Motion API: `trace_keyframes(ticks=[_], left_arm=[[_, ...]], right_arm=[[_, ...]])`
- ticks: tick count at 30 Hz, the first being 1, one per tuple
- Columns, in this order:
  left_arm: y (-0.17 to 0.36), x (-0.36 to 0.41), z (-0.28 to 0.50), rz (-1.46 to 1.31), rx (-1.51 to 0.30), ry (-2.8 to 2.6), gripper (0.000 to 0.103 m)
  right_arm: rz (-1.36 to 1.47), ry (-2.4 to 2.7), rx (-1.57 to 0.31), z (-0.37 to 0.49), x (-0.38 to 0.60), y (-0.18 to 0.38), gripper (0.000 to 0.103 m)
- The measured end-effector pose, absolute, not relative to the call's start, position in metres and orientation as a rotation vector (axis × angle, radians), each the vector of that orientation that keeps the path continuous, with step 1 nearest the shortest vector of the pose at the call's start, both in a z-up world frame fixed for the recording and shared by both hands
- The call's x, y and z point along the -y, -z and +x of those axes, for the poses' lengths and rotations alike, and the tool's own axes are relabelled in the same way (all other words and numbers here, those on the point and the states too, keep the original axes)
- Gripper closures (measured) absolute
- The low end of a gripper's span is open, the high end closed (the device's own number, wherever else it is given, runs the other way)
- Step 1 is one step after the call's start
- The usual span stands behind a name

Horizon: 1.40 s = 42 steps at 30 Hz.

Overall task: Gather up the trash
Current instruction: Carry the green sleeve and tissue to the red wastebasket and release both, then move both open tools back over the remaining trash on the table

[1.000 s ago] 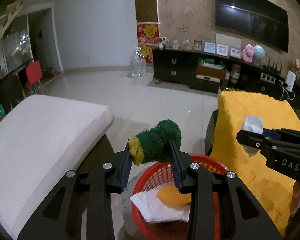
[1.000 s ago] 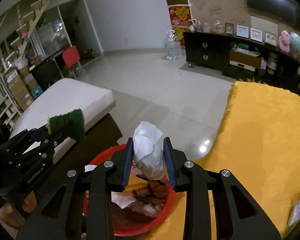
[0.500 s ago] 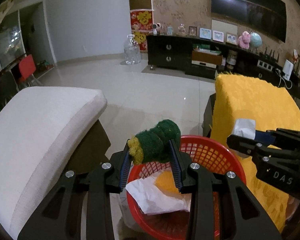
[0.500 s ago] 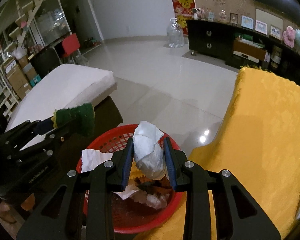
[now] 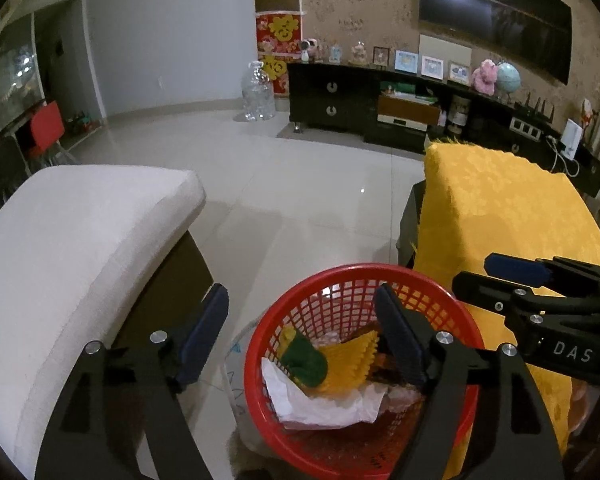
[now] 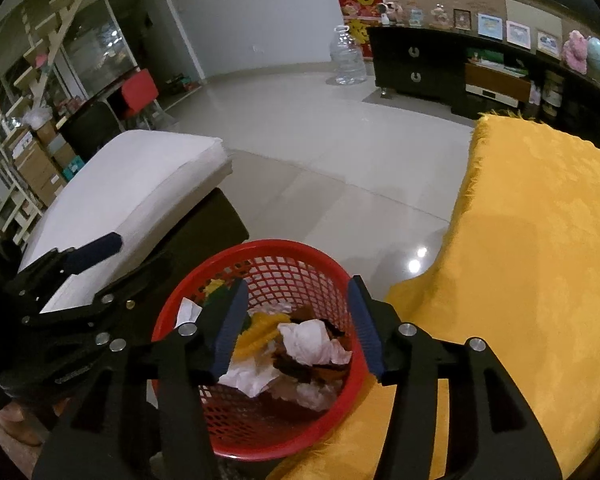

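Both grippers hang over the red basket (image 5: 360, 364). Left gripper (image 5: 300, 332) jaws opening, wide, nothing between them; the green-yellow sponge (image 5: 306, 362) lies in the basket on paper. Right gripper (image 6: 296, 324) jaws opening, moderately apart, empty; the white tissue (image 6: 314, 340) sits on top of the pile. Risk: the light basket stands between bench (image 5: 72, 248) and yellow cloth (image 6: 540, 248); a jaw catching its rim on withdrawal could tip it and spill the trash.

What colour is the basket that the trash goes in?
Red. The basket is a red plastic mesh, and it shows best in the right wrist view.
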<state>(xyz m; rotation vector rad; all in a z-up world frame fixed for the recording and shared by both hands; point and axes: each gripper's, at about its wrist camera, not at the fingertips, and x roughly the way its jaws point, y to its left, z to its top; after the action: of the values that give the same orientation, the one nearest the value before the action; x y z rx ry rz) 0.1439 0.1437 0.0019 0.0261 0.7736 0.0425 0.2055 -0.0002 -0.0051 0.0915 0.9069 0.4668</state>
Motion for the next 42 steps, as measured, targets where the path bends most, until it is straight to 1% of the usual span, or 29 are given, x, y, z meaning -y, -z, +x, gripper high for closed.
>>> trace_keyframes(ticks=[9, 18, 30, 42], left_arm=[[-0.011, -0.142, 0.14, 0.004, -0.735, -0.042, 0.026], [-0.019, -0.115, 0.139, 0.016, -0.706, 0.011, 0.026], [-0.017, -0.052, 0.14, 0.081, -0.705, 0.126, 0.024], [0.002, 0.025, 0.142, 0.163, -0.735, 0.249, 0.024]], right_arm=[[0.073, -0.404, -0.866, 0.2, 0.018, -0.003, 0.044], [0.044, -0.299, -0.809, 0.187, 0.05, -0.013, 0.035], [0.08, -0.122, -0.782, 0.162, 0.125, -0.015, 0.034], [0.176, 0.103, -0.78, 0.13, 0.23, -0.002, 0.034]])
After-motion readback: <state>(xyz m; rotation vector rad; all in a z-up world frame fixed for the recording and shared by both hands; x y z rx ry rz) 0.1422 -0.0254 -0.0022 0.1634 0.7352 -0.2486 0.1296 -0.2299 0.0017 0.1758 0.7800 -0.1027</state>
